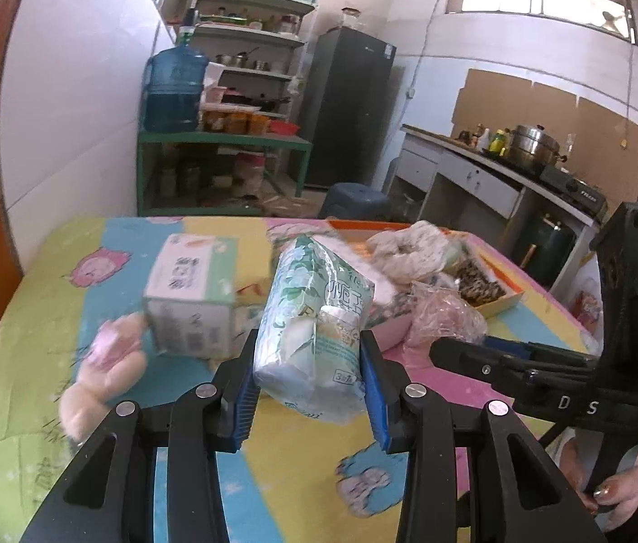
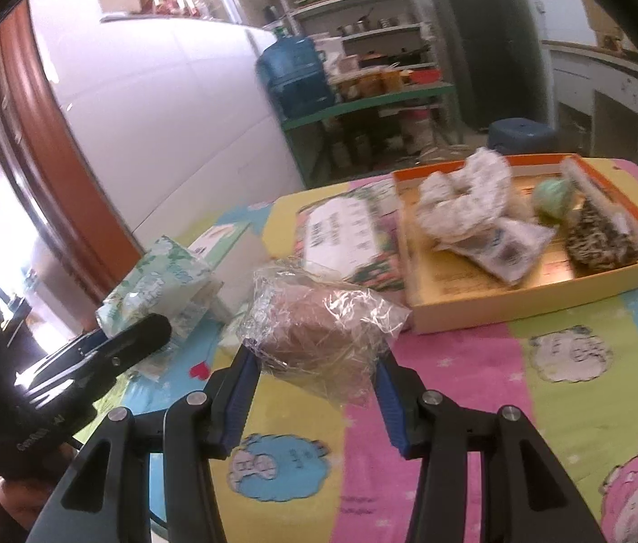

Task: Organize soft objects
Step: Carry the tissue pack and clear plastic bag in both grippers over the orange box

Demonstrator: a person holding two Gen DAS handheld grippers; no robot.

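In the left wrist view my left gripper (image 1: pixel 309 362) is shut on a soft tissue pack (image 1: pixel 314 312) in green-and-white floral wrap, held above the striped cartoon tablecloth (image 1: pixel 300 461). My right gripper (image 2: pixel 319 371) is shut on a crinkly clear bag (image 2: pixel 319 326) of brownish-pink stuffing, also off the cloth. Each gripper shows in the other's view: the right gripper (image 1: pixel 450 346) beside the pack, the left gripper (image 2: pixel 147 330) at the left edge. An orange tray (image 2: pixel 522 298) at the back right holds a white fluffy ring (image 2: pixel 463 199), a green ball (image 2: pixel 554 197), a leopard-print piece (image 2: pixel 599 240) and a white packet (image 2: pixel 508 244).
A white tissue box (image 1: pixel 192 298) and a pink plush toy (image 1: pixel 106 371) lie on the left of the cloth. A floral box (image 2: pixel 346 235) sits against the tray's left side. Beyond the table stand a blue stool (image 1: pixel 355 199), a green shelf (image 1: pixel 224 140) with a water jug, and a dark fridge (image 1: pixel 350 104).
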